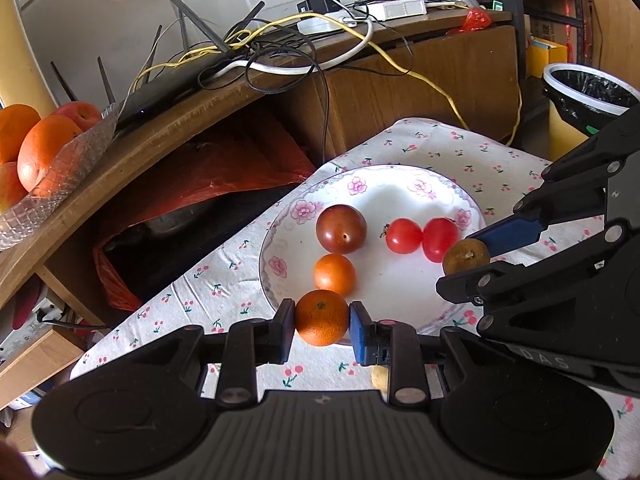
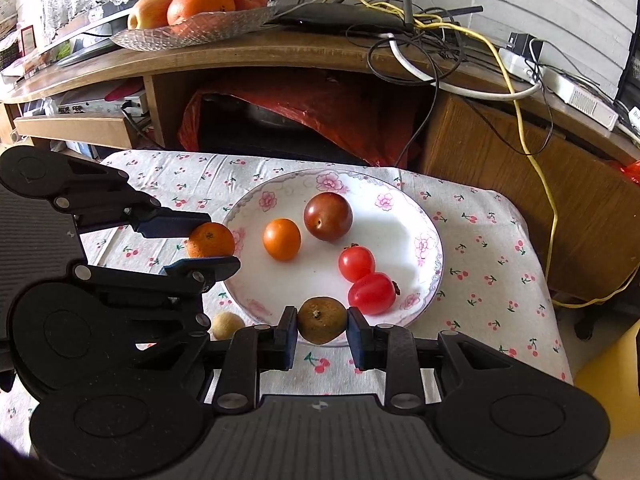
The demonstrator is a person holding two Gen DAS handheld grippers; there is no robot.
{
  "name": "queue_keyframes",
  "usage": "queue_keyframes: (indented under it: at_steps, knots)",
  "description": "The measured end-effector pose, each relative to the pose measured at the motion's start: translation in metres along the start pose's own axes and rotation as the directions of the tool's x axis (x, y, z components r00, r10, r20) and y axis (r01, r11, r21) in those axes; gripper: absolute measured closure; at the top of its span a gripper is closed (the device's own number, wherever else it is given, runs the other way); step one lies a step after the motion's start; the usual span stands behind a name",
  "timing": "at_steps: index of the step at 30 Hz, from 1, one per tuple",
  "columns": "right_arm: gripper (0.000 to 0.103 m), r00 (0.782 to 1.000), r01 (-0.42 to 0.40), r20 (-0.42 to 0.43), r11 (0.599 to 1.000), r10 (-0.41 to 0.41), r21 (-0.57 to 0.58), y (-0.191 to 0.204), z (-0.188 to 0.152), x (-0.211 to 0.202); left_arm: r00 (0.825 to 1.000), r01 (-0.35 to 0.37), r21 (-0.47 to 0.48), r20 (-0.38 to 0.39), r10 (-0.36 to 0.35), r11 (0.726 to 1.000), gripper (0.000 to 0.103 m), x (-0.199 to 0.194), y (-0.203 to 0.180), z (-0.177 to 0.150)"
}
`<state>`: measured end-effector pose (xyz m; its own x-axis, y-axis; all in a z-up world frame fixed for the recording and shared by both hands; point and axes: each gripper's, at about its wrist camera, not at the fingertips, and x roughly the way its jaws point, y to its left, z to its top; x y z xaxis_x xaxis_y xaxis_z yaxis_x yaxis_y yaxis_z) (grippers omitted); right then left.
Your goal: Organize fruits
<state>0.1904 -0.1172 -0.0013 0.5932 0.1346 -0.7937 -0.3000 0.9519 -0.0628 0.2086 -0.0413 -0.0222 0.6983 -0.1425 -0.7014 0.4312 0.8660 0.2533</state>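
Fruit pinched in both grippers over the plate's edge.

My left gripper [image 1: 322, 322] clamps a small orange [image 1: 322, 323] at the near rim of the flowered plate [image 1: 384, 194]; my right gripper [image 2: 322, 326] clamps a brown fruit [image 2: 322, 320] beside two red tomatoes [image 2: 362, 276]. A dark plum [image 2: 328, 216] lies on the plate.

A curved wooden desk [image 2: 304, 50] ran behind, tangled cables [image 2: 432, 28] sprawled on top, white panelled wall [image 2: 552, 0] above, and a bin [image 1: 588, 96] stood at the side.
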Motion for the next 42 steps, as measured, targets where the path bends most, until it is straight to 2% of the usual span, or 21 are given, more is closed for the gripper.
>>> queue_keyframes:
  at_steps: [8,16,42]
  knots:
    - [0.079,1.000,-0.016,-0.007,0.999,0.016,0.041,-0.012,0.004,0.017,1.000,-0.002,0.013,-0.006,0.002,1.000,0.066,0.019,-0.001,0.006]
    - [0.078,1.000,-0.026,-0.013,0.999,0.026,0.027,-0.014,0.006,0.030,0.999,0.008,-0.015,-0.032,-0.009,1.000,0.066,0.035,0.006,0.004]
    - [0.078,1.000,-0.016,0.027,1.000,0.016,0.026,-0.017,0.018,0.047,0.999,-0.044,-0.026,-0.016,0.043,0.999,0.066,0.044,0.009,0.012]
